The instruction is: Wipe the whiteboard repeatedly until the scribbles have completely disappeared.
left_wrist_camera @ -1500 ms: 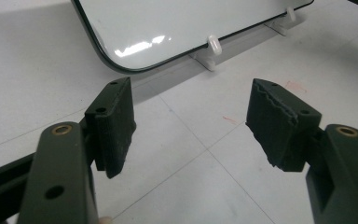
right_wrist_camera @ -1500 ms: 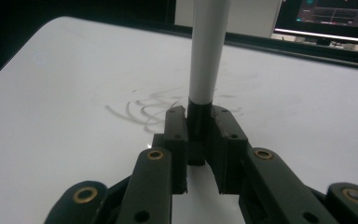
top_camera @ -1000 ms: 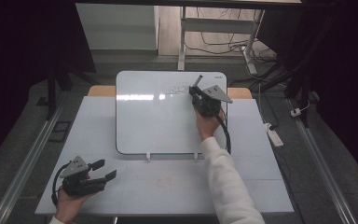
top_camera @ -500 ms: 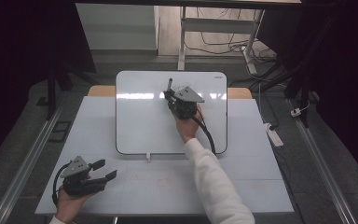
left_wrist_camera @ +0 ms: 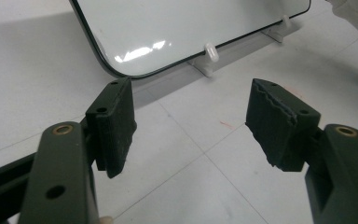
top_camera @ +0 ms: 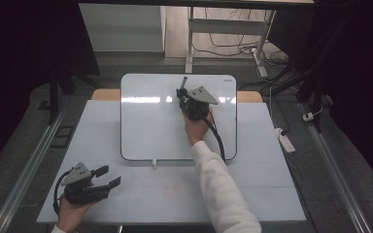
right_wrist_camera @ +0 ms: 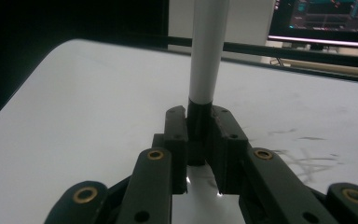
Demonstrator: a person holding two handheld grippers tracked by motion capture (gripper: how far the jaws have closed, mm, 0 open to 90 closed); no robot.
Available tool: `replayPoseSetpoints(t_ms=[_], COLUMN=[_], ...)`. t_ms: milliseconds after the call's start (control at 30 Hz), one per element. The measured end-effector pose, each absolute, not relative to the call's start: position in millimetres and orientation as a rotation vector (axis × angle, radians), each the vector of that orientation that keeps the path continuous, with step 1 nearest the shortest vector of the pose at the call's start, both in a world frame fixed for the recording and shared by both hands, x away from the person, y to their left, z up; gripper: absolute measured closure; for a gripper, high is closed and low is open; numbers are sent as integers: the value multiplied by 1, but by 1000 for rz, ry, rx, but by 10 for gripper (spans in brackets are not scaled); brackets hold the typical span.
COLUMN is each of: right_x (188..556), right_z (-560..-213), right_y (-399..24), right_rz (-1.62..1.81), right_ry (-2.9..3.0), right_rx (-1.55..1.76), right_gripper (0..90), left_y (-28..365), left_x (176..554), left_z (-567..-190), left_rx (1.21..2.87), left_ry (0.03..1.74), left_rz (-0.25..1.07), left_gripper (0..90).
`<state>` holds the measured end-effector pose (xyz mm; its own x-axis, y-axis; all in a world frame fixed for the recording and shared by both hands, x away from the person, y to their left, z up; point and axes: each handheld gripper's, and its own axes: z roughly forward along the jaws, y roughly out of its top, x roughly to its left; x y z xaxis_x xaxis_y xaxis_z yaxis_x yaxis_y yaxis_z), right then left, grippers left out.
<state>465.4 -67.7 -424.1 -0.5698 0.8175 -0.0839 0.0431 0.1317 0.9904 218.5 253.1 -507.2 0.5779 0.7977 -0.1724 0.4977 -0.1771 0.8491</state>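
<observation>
A whiteboard [top_camera: 150, 126] lies on the white table [top_camera: 272, 184]. My right gripper [top_camera: 182, 94] hovers over the board's upper right part, shut on a marker [top_camera: 184, 82] whose end sticks out past the jaws. In the right gripper view both pads clamp the marker [right_wrist_camera: 207, 51] at its black section, with the white barrel rising above my right gripper [right_wrist_camera: 199, 135]; faint dark scribbles [right_wrist_camera: 307, 161] show on the whiteboard [right_wrist_camera: 98, 107]. My left gripper [top_camera: 109, 175] rests at the table's near left corner, open and holding nothing. In its own view my left gripper [left_wrist_camera: 191, 121] faces the whiteboard's [left_wrist_camera: 177, 28] near corner.
White clips [left_wrist_camera: 209, 53] hold the board's near edge. A power strip [top_camera: 284, 138] lies off the table's right side, and metal rails [top_camera: 29, 160] run along both sides. A table frame and cables [top_camera: 233, 43] stand behind. A lit monitor [right_wrist_camera: 326, 18] glows beyond the board.
My right gripper with the marker has slid left across the top of the whiteboard, then settled. The left gripper has stayed put.
</observation>
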Motion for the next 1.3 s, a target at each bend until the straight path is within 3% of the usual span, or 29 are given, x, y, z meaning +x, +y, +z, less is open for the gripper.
replayPoseSetpoints(t_ms=[167,367,533,733,967,1167,1300], right_x=[456,469,458,473,466,490,494], right_z=[-435,-423,-431,-420,-426,-405,-402], right_y=[-42,-71,-58,-94,-66,-107,-112], right_rz=[1505,1506,1484,1516,1505,1533,1546], right_ry=[1853,1743,1854,1720,1861,1726,1723], right_rx=[718,817,704,855,723,880,888], right_gripper=[775,775,775,776,776,776,775], left_y=[253,256,254,254,255,257,256], left_x=[219,218,219,219,220,218,220], left_z=[-507,-507,-508,-507,-508,-507,-508], left_rx=[1837,1825,1833,1828,1829,1819,1823], left_ry=[1051,1054,1054,1057,1061,1063,1062], left_rz=[387,389,389,392,389,396,396], left_gripper=[332,334,335,335,336,338,338])
